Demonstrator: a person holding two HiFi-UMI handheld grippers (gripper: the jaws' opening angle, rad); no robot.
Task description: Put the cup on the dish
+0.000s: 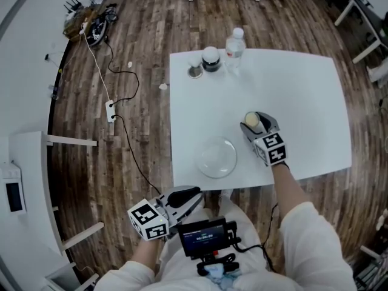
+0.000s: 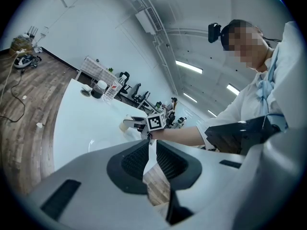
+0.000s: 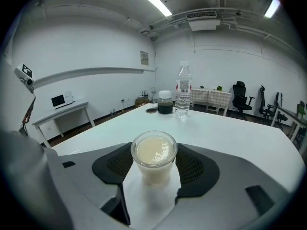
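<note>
**Cup (image 3: 154, 158) gripped by the right gripper (image 1: 255, 124), apart from the dish (image 1: 216, 157)**

The right gripper's two dark, mesh-textured pads pressed against opposite sides of the cup. The cup was a clear, round, slightly tapered vessel filled almost to the rim with a pale, creamy liquid. It stood over the smooth white counter (image 1: 309, 96); whether its base touched the surface could not be told. The dish, a shallow round piece of clear glass, lay near the counter's front edge, to the left of the cup and not touching it. The left gripper (image 1: 194, 196) was held off the counter, above the wood-plank floor (image 1: 139, 35). Its ribbed pads were drawn almost together with nothing between them. A clear plastic bottle (image 1: 235, 46) with a white cap, a dark jar (image 1: 211, 59) and a small round lid (image 1: 194, 72) stood at the far edge.
</note>
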